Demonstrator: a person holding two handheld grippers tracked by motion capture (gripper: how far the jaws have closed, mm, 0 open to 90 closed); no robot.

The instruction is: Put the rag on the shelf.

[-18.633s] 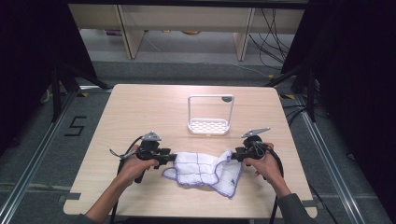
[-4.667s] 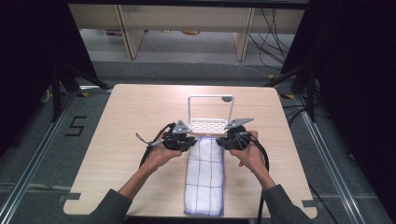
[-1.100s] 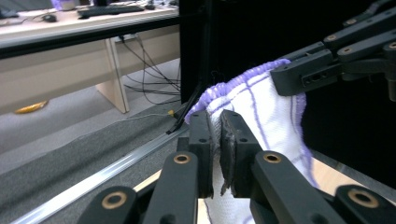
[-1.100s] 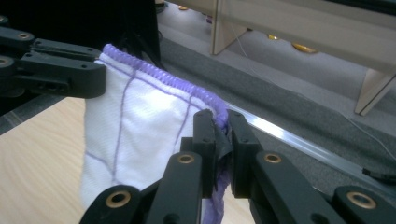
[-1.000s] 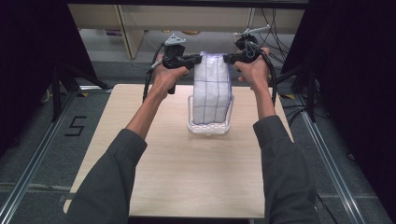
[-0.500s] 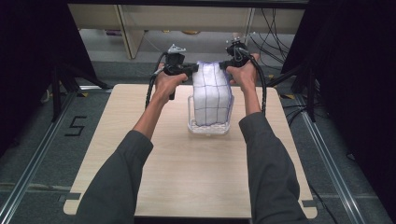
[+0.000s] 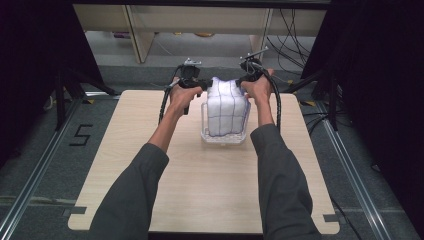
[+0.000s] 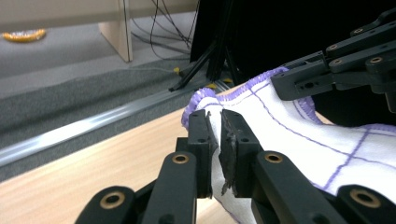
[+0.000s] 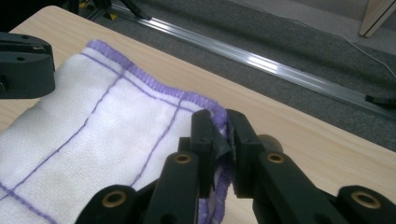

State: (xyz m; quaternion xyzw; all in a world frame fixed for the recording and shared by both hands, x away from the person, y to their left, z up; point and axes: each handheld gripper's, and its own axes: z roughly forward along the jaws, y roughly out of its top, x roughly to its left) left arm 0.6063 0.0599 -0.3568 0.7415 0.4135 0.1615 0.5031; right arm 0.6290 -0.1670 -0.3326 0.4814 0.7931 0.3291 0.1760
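A white cloth (image 7: 227, 107) with purple grid lines hangs folded between my two grippers, and its lower part sits inside the clear basket (image 7: 225, 139) at the far middle of the table. My left gripper (image 7: 199, 83) is shut on the cloth's top left corner, and the hem (image 8: 201, 95) shows pinched between its pads. My right gripper (image 7: 246, 80) is shut on the top right corner. Its jaws have just eased a touch wider, and the purple hem (image 9: 212, 112) is still pinched between them. Across the cloth (image 9: 93, 140) I see the left gripper (image 9: 23, 65).
The light wooden table (image 7: 150, 150) stretches toward the person, whose two sleeved forearms reach over it. Past its far edge run a metal floor rail (image 9: 280, 65), cables (image 7: 290, 30) and shelf legs (image 7: 137, 32). Dark frame posts stand at both sides.
Both hands have come down and slightly closer together with the cloth. The cloth has bunched lower into the basket.
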